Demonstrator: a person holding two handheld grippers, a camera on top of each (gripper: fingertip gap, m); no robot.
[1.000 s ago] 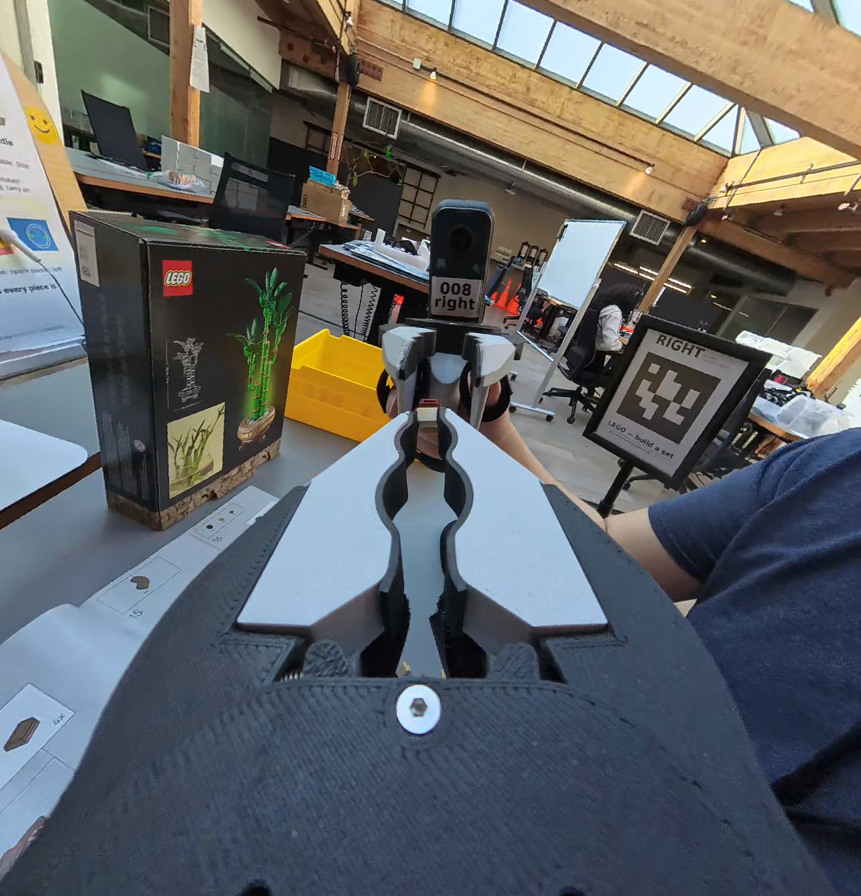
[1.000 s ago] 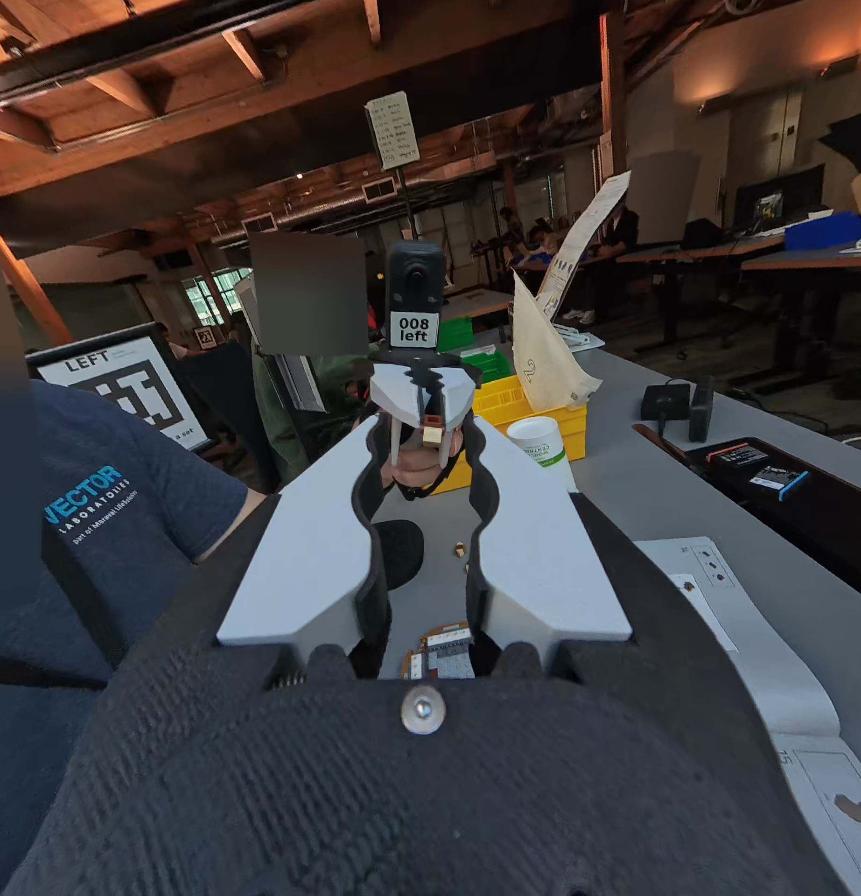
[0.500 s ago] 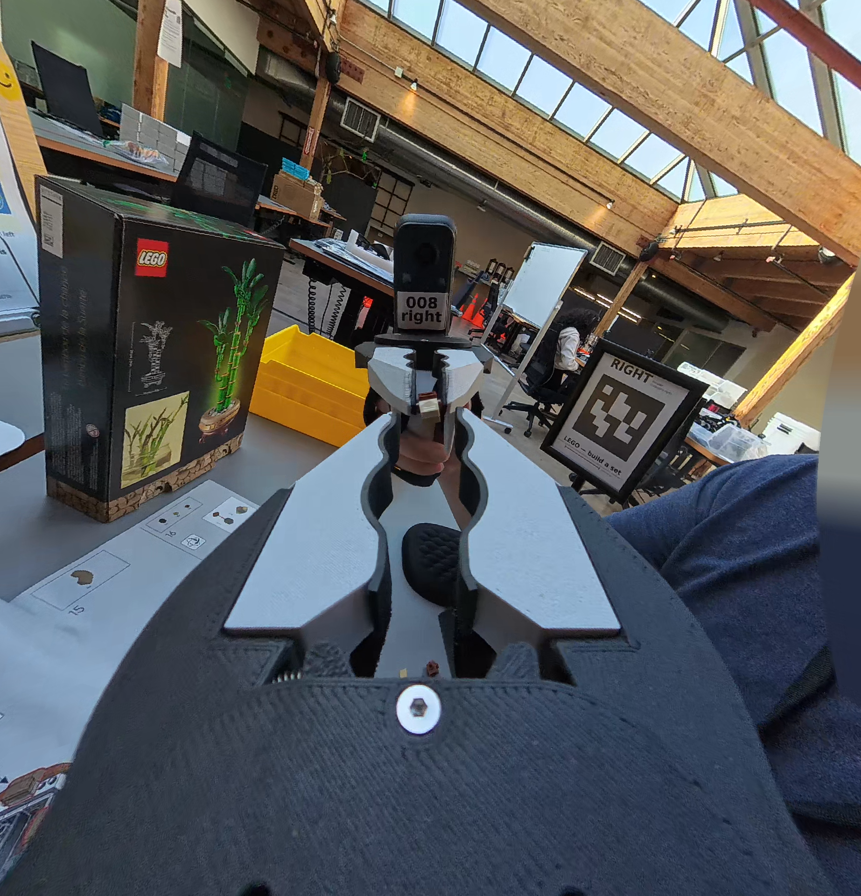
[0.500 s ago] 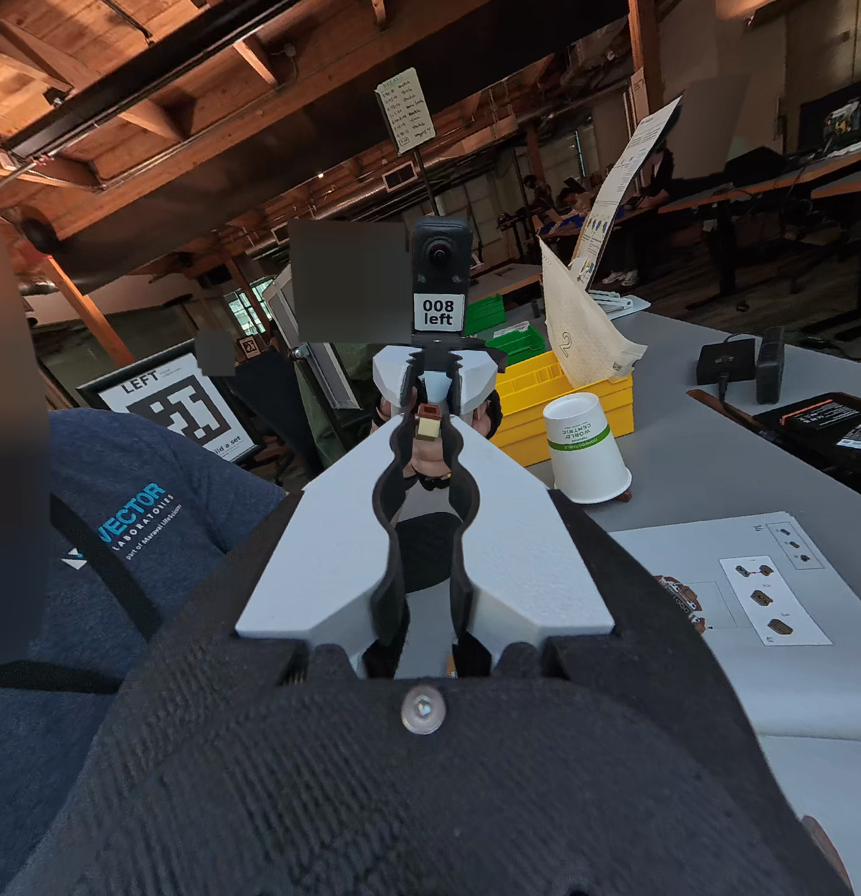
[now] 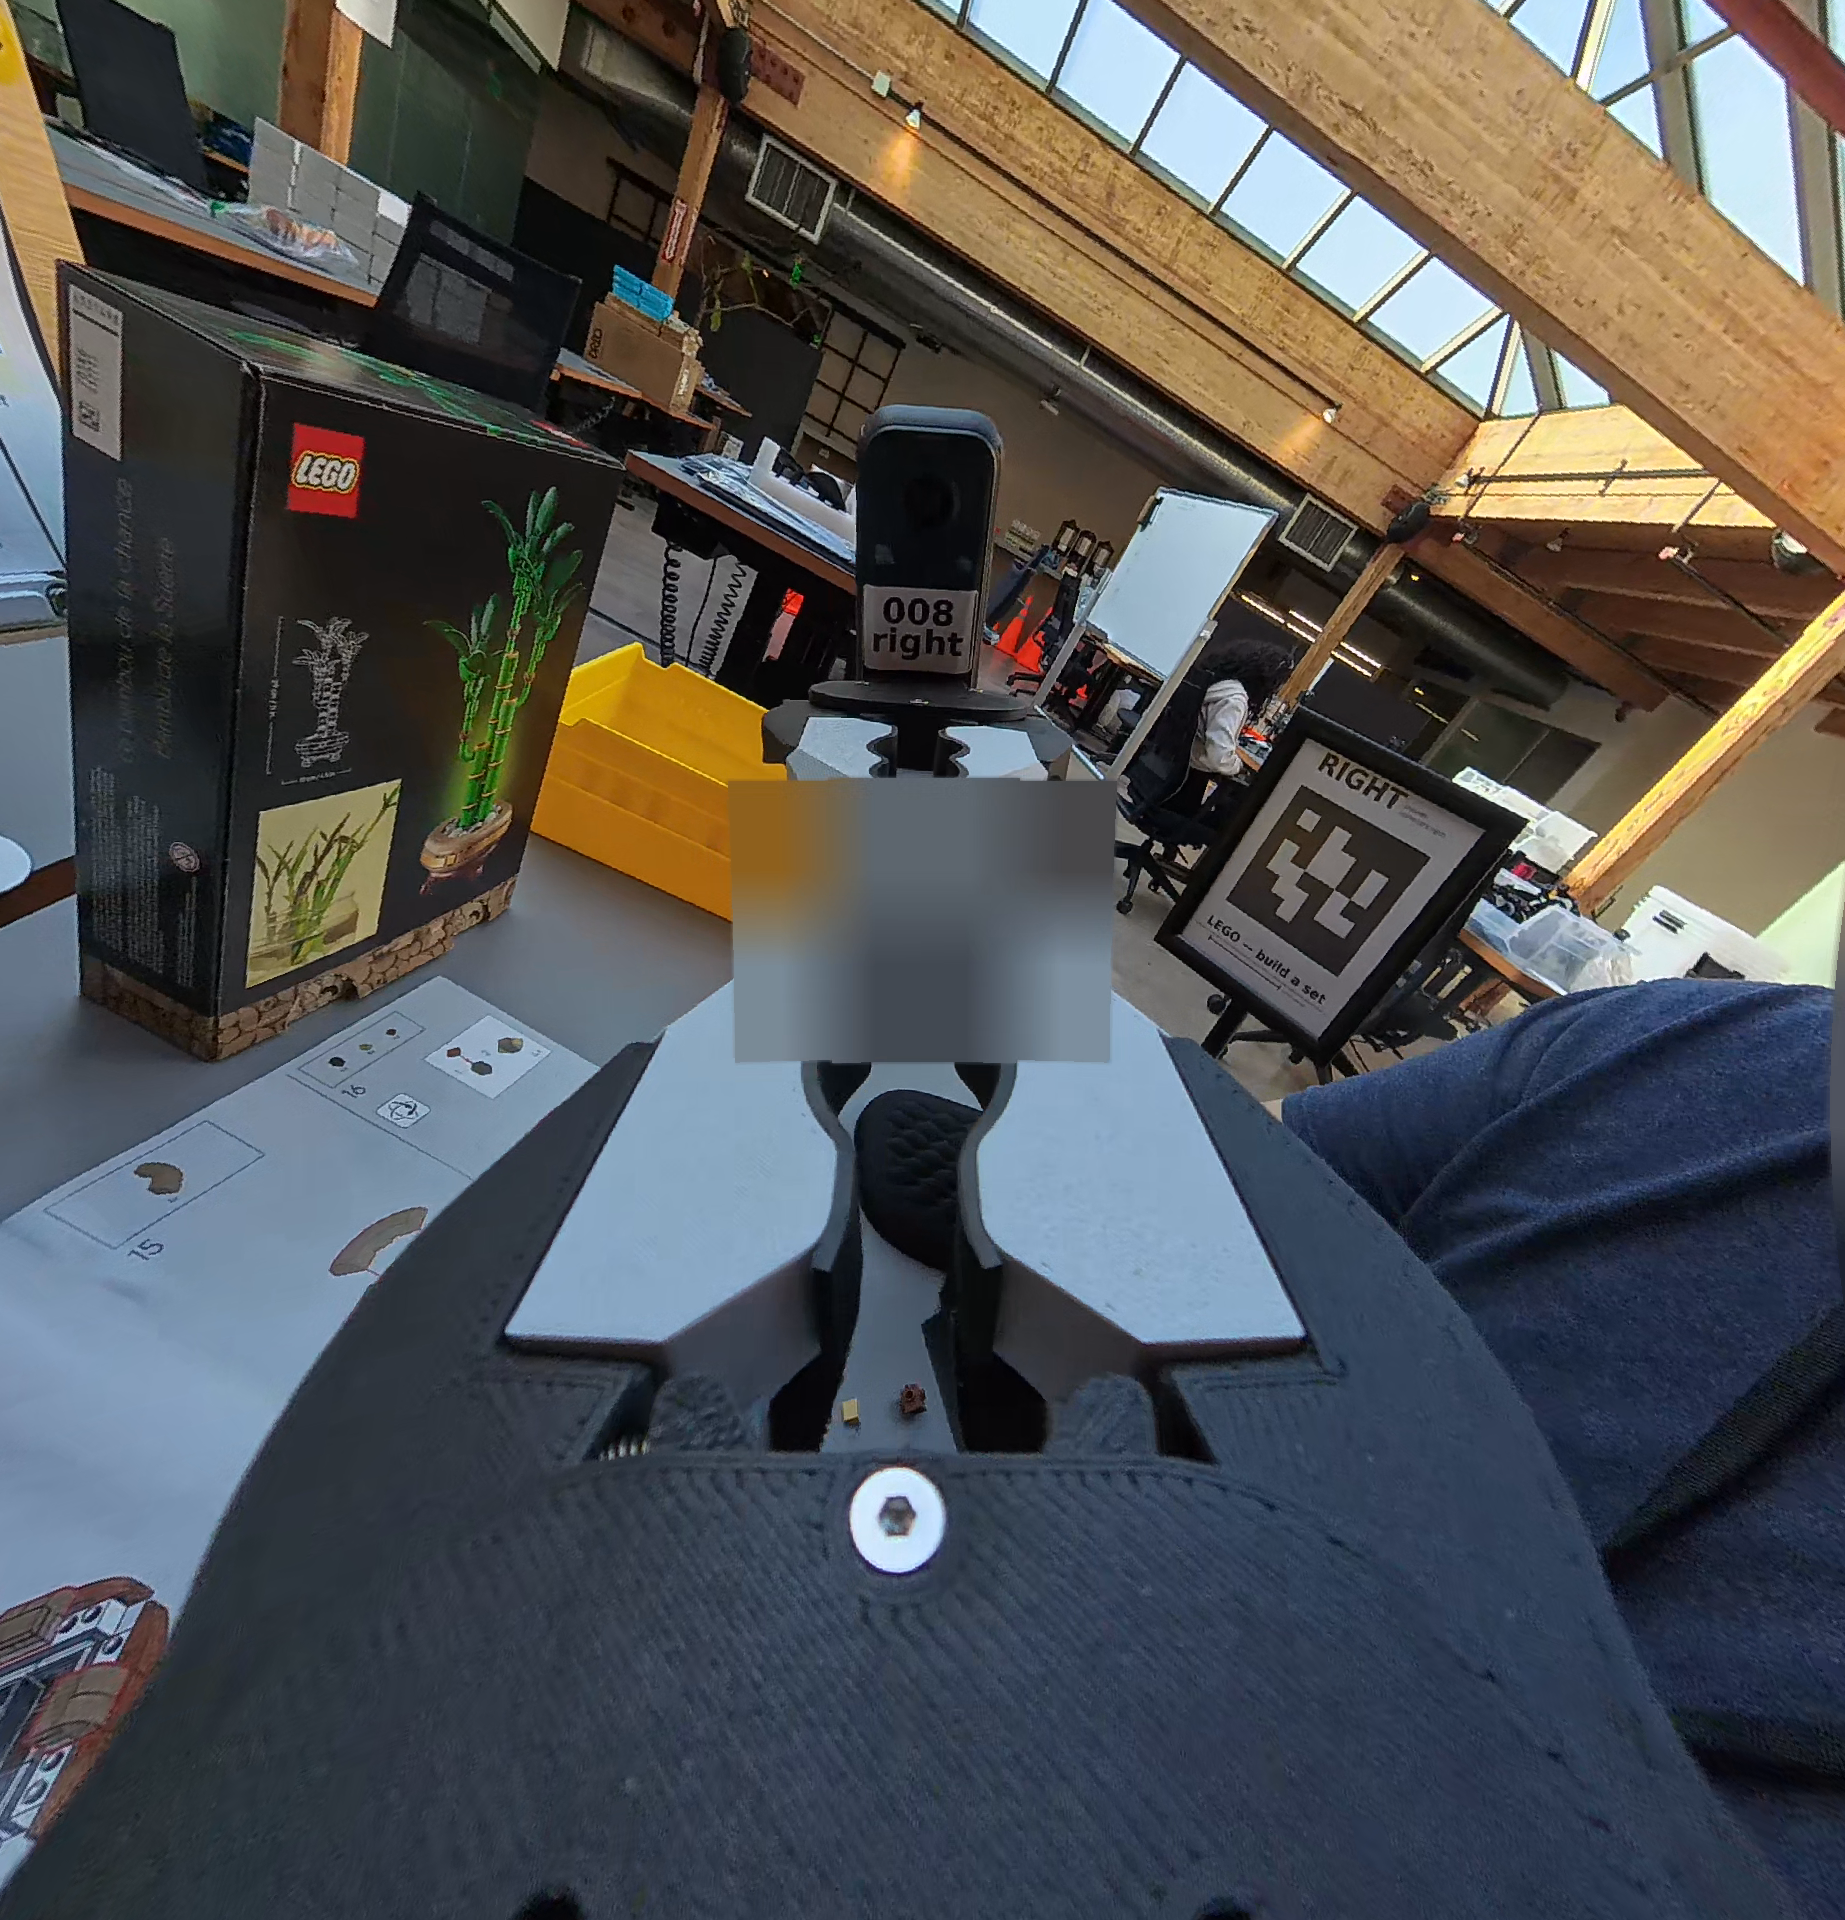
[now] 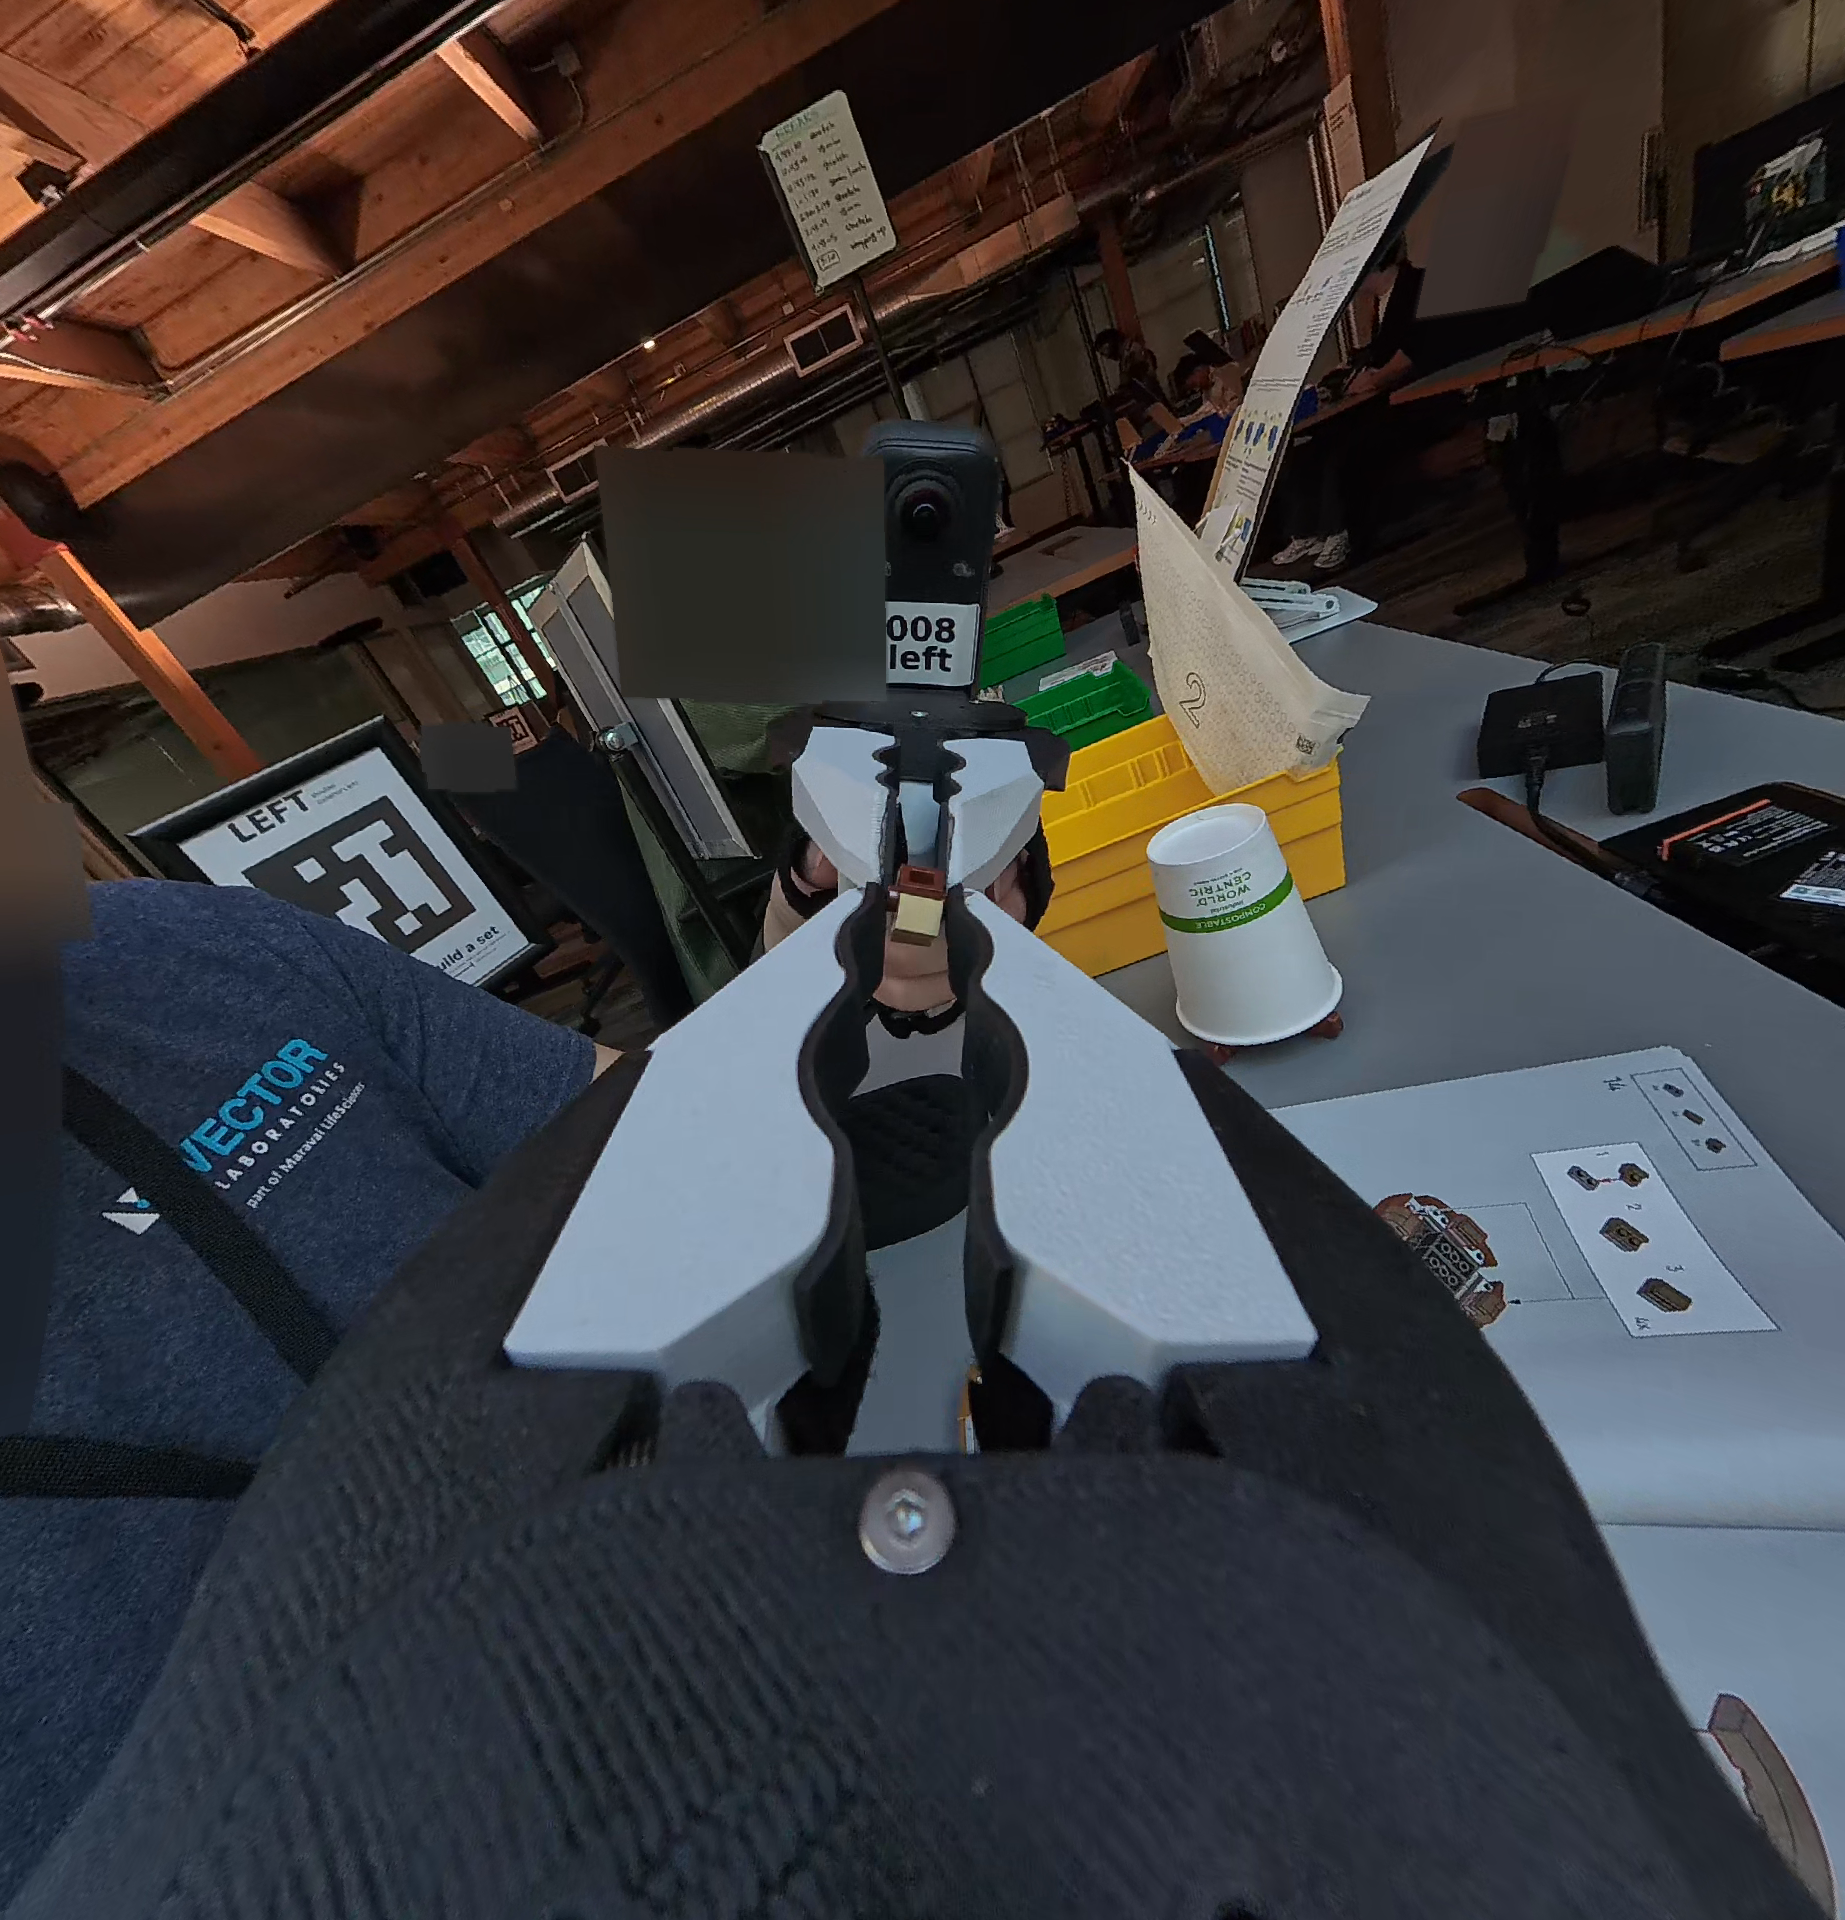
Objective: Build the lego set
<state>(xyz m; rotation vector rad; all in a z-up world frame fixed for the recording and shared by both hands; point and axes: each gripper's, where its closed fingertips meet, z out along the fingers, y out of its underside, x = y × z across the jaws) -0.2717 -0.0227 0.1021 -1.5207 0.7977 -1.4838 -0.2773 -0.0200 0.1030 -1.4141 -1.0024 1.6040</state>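
Note:
In the right wrist view my right gripper [image 6: 916, 914] is shut on a small tan brick with a brown piece on top [image 6: 916, 906], held up in the air. My left gripper [image 6: 914, 831] faces it tip to tip, just behind the brick, its jaws a narrow gap apart. I cannot tell whether it still touches the brick. In the left wrist view a blurred patch hides my left gripper's tips, and only its fingers [image 5: 710, 1195] show. The right gripper [image 5: 918, 753] faces them. Two tiny loose pieces, one tan [image 5: 851, 1410] and one brown [image 5: 910, 1400], lie on the grey table below.
The open instruction booklet [image 5: 274, 1143] lies on the table and also shows in the right wrist view [image 6: 1520, 1299]. The black set box [image 5: 305, 665] stands at left beside a yellow bin [image 5: 648, 769]. An upturned paper cup [image 6: 1245, 925], another yellow bin [image 6: 1209, 831] and black devices [image 6: 1749, 862] stand at right. The grippers are tip to tip, or close to it.
A second ago the left gripper held the tan and brown brick between the right gripper's open jaws. The right gripper has since shut on it. Both grippers have tilted upward.

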